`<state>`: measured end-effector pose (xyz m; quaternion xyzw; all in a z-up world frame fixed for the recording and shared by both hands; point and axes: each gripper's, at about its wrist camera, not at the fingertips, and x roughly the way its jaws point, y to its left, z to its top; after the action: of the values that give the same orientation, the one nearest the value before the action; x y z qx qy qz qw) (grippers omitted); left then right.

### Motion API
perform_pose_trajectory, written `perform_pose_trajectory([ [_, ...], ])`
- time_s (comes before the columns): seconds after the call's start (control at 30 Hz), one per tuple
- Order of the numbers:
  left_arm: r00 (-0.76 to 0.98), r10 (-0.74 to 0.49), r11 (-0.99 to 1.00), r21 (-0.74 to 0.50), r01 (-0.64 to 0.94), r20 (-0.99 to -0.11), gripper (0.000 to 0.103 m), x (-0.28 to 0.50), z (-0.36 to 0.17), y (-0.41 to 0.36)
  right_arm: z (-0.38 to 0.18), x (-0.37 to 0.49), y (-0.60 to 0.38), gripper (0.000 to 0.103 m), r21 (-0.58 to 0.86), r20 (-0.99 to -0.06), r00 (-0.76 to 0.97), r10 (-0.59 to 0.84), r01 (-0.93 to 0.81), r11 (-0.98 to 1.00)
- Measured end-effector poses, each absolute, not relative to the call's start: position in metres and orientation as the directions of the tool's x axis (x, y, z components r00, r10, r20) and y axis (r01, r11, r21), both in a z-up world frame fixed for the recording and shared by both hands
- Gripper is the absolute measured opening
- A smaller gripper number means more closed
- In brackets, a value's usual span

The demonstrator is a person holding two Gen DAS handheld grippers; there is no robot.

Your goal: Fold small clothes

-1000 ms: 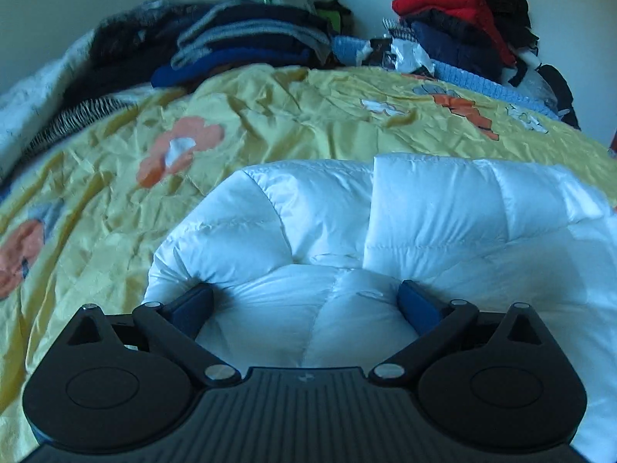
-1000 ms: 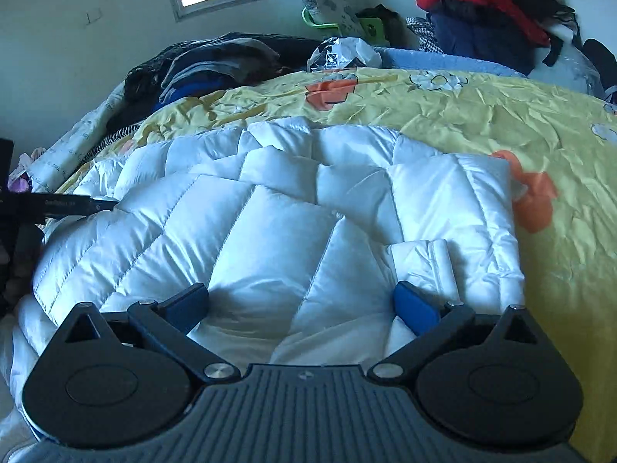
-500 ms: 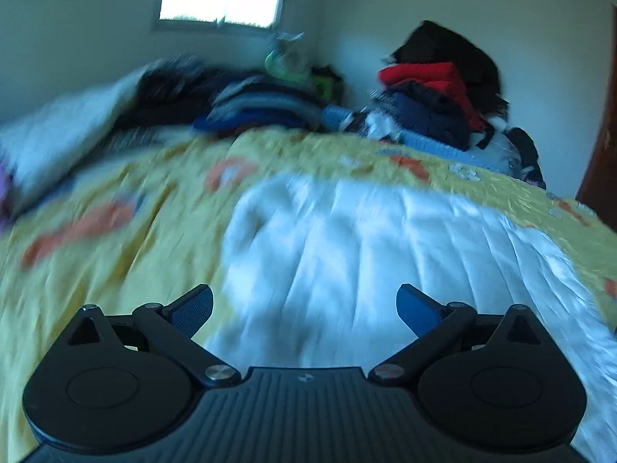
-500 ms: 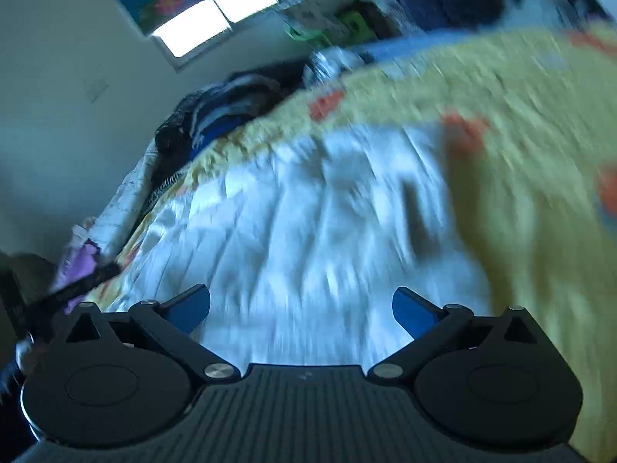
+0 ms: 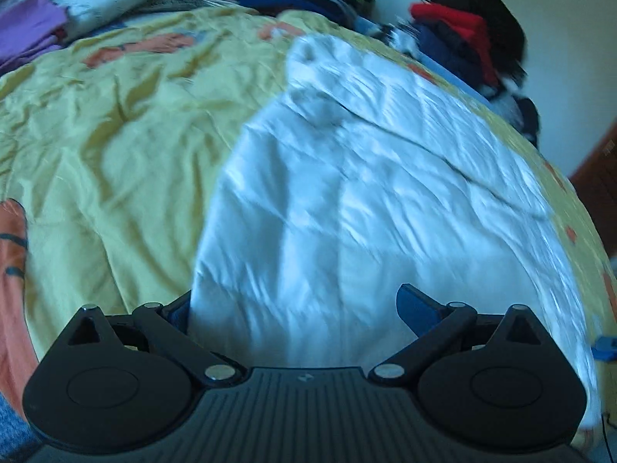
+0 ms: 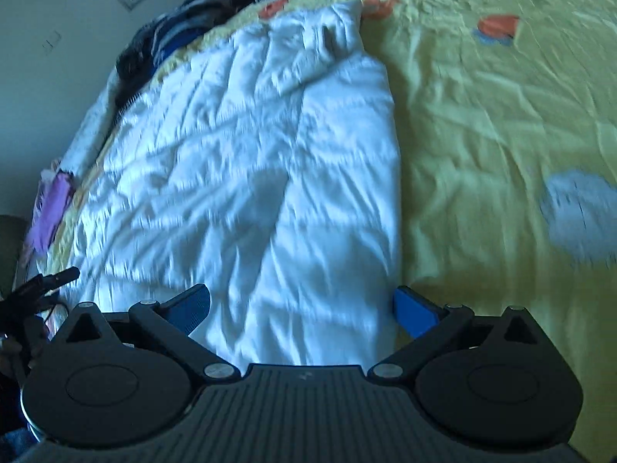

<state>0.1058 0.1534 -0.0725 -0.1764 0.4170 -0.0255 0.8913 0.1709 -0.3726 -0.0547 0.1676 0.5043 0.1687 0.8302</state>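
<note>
Two grippers hover over the white padded jacket (image 5: 366, 200), which lies spread on the yellow bedspread (image 5: 115, 135). The left gripper (image 5: 297, 305) and right gripper (image 6: 300, 305) are both spread wide, holding nothing. Blur obscures detail; probably between folds. Next: grasp the near hem.

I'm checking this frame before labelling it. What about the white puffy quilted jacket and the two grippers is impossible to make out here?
- White puffy quilted jacket: motion blur in both wrist views hides its seams and fold state.
- Its near hem: hidden behind each gripper body.
- Left gripper: its left fingertip is hidden by the jacket's edge; contact unclear.
- Right gripper: jaws wide, contact with the fabric unclear.
- Yellow flowered bedspread: print smeared by blur.
</note>
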Motion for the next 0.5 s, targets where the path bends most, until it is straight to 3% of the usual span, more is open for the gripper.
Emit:
perform_pose_trajectory([
  [0.13,0.626,-0.24,0.934,-0.352,-0.059,-0.742,0.102,0.096,-0.074,0.145,-0.056,0.153,-0.381,0.102,0.475,-0.769,0.441,0.464,-0.093,0.875],
  [0.23,0.607,-0.307,0.903,-0.426,-0.058,-0.733,0.102,0.091,-0.072,0.151,-0.061,0.146,-0.396,0.102,0.601,-0.713,0.419,0.562,-0.046,0.798],
  [0.33,0.578,-0.382,0.863,-0.502,-0.056,-0.721,0.102,0.089,-0.071,0.161,-0.074,0.139,-0.409,0.09,0.764,-0.611,0.35,0.71,0.028,0.644],
  [0.5,0.549,-0.369,0.862,-0.497,-0.098,-0.75,0.102,0.084,-0.07,0.18,-0.089,0.122,-0.406,0.078,0.82,-0.559,0.269,0.784,0.04,0.571],
])
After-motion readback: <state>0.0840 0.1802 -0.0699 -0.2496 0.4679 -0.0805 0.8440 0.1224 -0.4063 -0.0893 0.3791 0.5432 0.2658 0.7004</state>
